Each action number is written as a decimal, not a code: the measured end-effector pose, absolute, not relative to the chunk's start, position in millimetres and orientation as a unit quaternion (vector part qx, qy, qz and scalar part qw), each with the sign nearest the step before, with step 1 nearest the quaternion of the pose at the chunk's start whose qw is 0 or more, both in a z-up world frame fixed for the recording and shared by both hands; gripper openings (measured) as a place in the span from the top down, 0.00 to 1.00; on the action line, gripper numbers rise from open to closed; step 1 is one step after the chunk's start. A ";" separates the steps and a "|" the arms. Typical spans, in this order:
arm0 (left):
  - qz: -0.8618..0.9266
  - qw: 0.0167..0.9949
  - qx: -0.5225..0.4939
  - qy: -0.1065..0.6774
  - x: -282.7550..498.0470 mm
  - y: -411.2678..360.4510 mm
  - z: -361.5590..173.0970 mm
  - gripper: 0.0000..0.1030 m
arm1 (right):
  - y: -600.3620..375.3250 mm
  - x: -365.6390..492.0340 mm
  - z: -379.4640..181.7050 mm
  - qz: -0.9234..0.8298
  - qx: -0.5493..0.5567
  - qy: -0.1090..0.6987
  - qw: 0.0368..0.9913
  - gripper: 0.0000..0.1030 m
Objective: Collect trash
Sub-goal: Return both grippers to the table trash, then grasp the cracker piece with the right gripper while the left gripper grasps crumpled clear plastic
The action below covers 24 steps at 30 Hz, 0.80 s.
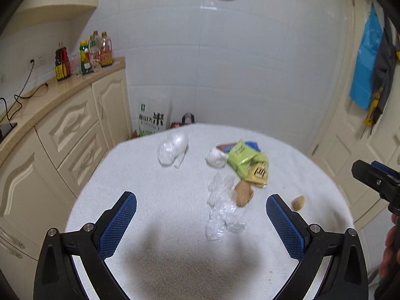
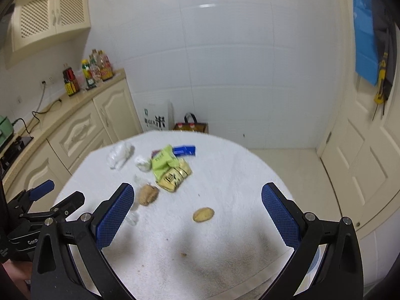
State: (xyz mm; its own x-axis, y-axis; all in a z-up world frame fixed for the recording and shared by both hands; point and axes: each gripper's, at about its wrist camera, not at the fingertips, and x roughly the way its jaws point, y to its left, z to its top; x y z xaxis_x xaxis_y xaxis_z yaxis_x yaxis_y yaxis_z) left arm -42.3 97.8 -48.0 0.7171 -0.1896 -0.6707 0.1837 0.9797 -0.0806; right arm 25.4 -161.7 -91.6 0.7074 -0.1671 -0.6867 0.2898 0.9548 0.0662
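trash on the white-clothed table (image 1: 155, 200): clear plastic wrap (image 1: 221, 212) ahead between the spread, empty fingers of the left gripper (image 1: 201, 208); brown scrap (image 2: 203, 215) between the wide-open fingers of the right gripper (image 2: 197, 200); green wrapper (image 2: 163, 161) farther ahead.

We count on white-cloth round table (image 1: 155, 200):
- two brown oval lumps, one mid-table (image 1: 243, 194) (image 2: 148, 194), one further right (image 1: 298, 202) (image 2: 203, 214)
- two crumpled clear plastic pieces, one far left (image 1: 172, 150) (image 2: 120, 155), one near centre (image 1: 221, 212)
- one white crumpled wad (image 1: 215, 158) (image 2: 143, 163)
- one light green snack packet (image 1: 241, 156) (image 2: 162, 161)
- one gold-yellow packet (image 1: 258, 175) (image 2: 173, 177)
- one blue flat box (image 2: 184, 150)

On beige far-left counter (image 1: 50, 95): five bottles (image 1: 85, 55), count unsure from blur.
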 end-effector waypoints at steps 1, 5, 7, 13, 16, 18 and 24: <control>-0.102 0.924 0.000 0.367 -33.5 93.5 -53.2 0.01 | -164.5 28.2 -97.5 -0.127 0.086 0.368 0.917 0.00; -0.107 0.914 0.013 0.392 1.2 73.5 -73.9 0.01 | -174.7 40.3 -124.4 -0.137 0.088 0.396 0.904 0.00; -0.111 0.908 0.017 0.403 21.2 62.8 -85.8 0.01 | -177.8 45.8 -137.9 -0.137 0.092 0.411 0.896 0.00; -0.113 0.892 0.035 0.435 74.9 33.3 -125.1 0.01 | -181.6 60.2 -180.6 -0.133 0.091 0.457 0.875 0.07; -0.116 0.886 0.043 0.448 101.6 18.3 -142.2 0.03 | -184.0 65.8 -197.4 -0.126 0.100 0.475 0.865 0.21; -0.113 0.882 0.049 0.454 117.5 8.7 -149.7 0.12 | -184.8 68.7 -203.0 -0.120 0.102 0.481 0.863 0.26; -0.129 0.880 0.045 0.455 158.9 -9.2 -162.5 0.46 | -182.6 74.4 -213.8 -0.113 0.098 0.485 0.862 0.45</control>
State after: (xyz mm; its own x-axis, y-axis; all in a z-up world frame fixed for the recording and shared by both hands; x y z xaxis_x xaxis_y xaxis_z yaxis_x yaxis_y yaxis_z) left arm 158.9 -9.2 -162.5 0.5520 -0.1864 -0.8127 0.2675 0.9628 -0.0392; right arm 74.4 -182.6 -213.8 0.5039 -0.1000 -0.8579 0.2905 0.9550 0.0593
